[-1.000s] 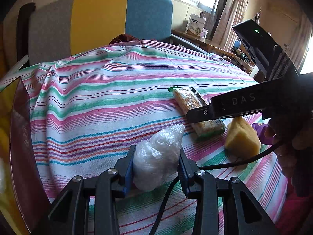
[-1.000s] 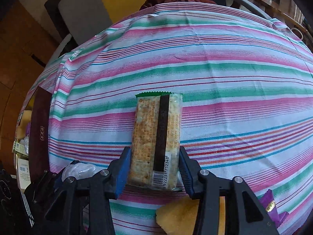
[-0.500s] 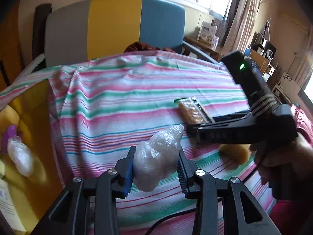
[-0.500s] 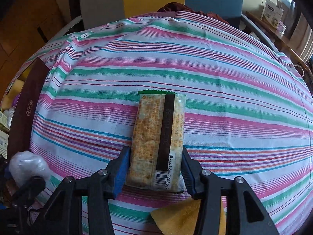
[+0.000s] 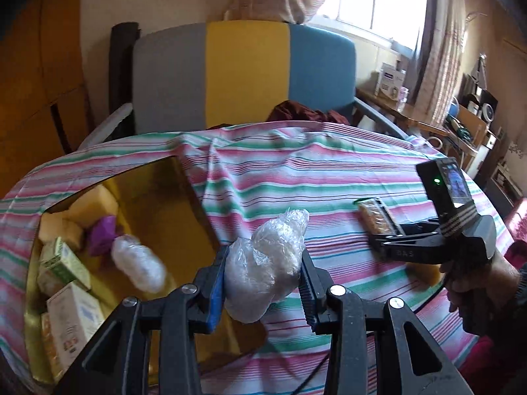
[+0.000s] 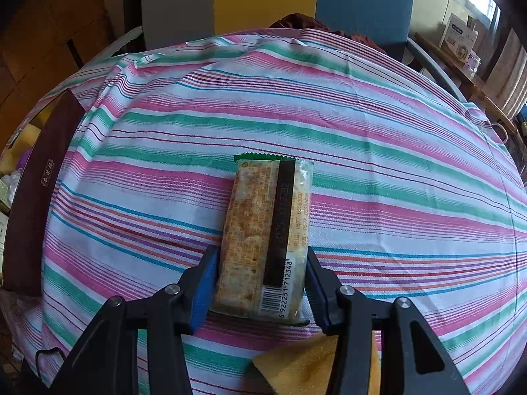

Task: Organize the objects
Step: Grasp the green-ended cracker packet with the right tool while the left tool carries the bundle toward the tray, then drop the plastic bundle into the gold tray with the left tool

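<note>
Two tools busy — left tool (image 5: 263, 283) clamps plastic bundle (image 5: 263, 263); right tool (image 6: 260, 286) pinches cracker pkt (image 6: 263, 237) on tablecloth (image 6: 362, 131).

Between the matt black plastic fingers (image 5: 308, 288) of the left gripper (image 5: 263, 283), one faced with a blue pad, sits a crinkled bag (image 5: 266, 263) of thin, glossy clear plastic film. Clamped in the right gripper (image 6: 260, 289) is a cracker pack (image 6: 266, 230) in shiny transparent wrapper with a printed paper-like barcode patch, lying on a woven, matt striped cloth (image 6: 362, 131). Just below that gripper lies a porous, rough yellow sponge (image 6: 306, 365), and left of the left gripper a box (image 5: 158, 204) shows a smooth, glossy gold lining.
</note>
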